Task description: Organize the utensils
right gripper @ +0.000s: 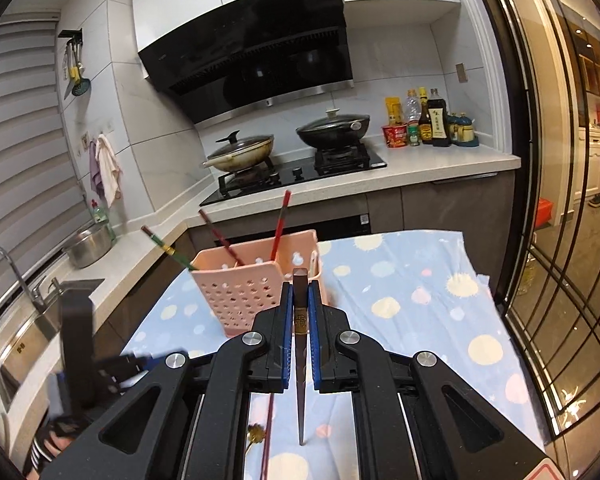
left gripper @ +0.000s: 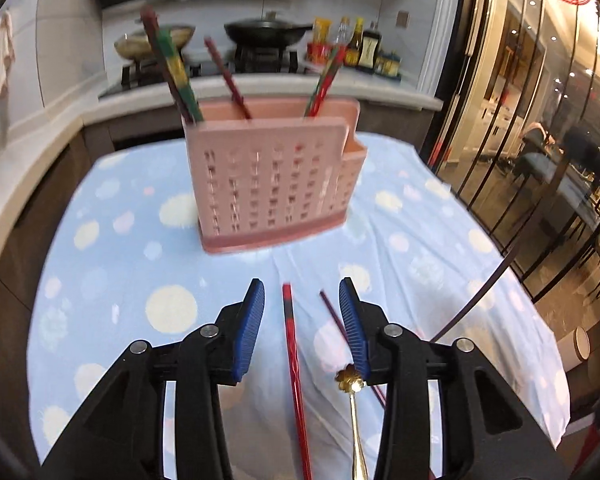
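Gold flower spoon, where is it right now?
Left wrist view: the gold flower spoon lies on the dotted cloth, beside the red chopstick, under the left gripper.

Two lidded pans (right gripper: 242,151) (right gripper: 333,130) on the stove (right gripper: 296,174); sauce bottles (right gripper: 432,120) (perhaps soy) beside it.

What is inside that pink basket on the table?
Chopsticks stand in the pink basket, their tops poking out: green-and-red, dark red, red. Its perforated walls mostly hide their lower ends and the bottom.
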`<state>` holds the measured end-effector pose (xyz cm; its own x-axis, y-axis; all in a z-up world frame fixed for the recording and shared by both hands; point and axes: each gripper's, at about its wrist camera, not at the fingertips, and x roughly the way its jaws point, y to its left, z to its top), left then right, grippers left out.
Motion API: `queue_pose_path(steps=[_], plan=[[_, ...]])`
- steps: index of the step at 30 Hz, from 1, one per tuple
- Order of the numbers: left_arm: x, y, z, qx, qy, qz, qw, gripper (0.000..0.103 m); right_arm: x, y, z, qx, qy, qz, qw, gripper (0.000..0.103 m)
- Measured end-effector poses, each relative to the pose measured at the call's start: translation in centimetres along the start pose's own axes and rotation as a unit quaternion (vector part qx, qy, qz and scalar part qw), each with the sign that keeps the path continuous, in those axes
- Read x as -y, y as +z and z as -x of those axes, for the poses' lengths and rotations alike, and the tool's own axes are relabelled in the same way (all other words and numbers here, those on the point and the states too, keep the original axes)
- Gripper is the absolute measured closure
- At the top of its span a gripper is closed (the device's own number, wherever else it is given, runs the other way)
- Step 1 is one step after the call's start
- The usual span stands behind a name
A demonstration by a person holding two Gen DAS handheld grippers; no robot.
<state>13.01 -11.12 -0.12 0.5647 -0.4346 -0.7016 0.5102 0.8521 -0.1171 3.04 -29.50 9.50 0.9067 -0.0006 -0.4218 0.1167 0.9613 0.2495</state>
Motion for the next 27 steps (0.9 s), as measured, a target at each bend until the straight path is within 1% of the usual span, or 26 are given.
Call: queue_pose_path(steps=[5,11,14,15,17,19,23,27], plan=[[-0.5,-1.2,-4.1,-0.04,-0.005,0.013,0.9991,0.066,0.6,1.3,-1.1,0.004,-0.009,0.003,1.0,0.096],[-1.1,-1.8,-7.7,-0.069,-0.004,0.018,0.9974,0.067,0.9,1.1,-3.5,-0.008,-0.001,0.005,1.0,0.096],[-1.4,-1.8,-8.8,-0.077,-0.006,0.022,0.9968,0.072,1.0,1.1,-4.2,-0.005,-0.003,0.004,1.0,0.096],[-1.4,-1.9,-9.1,-0.08,-0.01,0.023,0.9965,0.08,1.1,1.2,-4.3,-0.005,-0.001,0.003,1.0,0.096],[-1.5,-2.2,-9.2,-0.081,-0.008,0.023,0.9964,0.089,1.2,1.3,-4.6,-0.006,0.002,0.0,1.0,0.096],[-1.6,-2.2,-9.1,-0.08,-0.012,0.025,0.9964,0.094,1.2,1.3,-4.7,-0.006,0.002,0.001,1.0,0.096],[-1.9,-2.0,-8.0,-0.077,-0.024,0.035,0.9961,0.095,1.3,1.4,-4.5,-0.007,0.004,-0.002,1.0,0.096],[-1.7,-1.0,-5.3,-0.054,-0.028,0.037,0.9975,0.096,1.2,1.6,-3.6,-0.003,0.006,-0.003,1.0,0.096]])
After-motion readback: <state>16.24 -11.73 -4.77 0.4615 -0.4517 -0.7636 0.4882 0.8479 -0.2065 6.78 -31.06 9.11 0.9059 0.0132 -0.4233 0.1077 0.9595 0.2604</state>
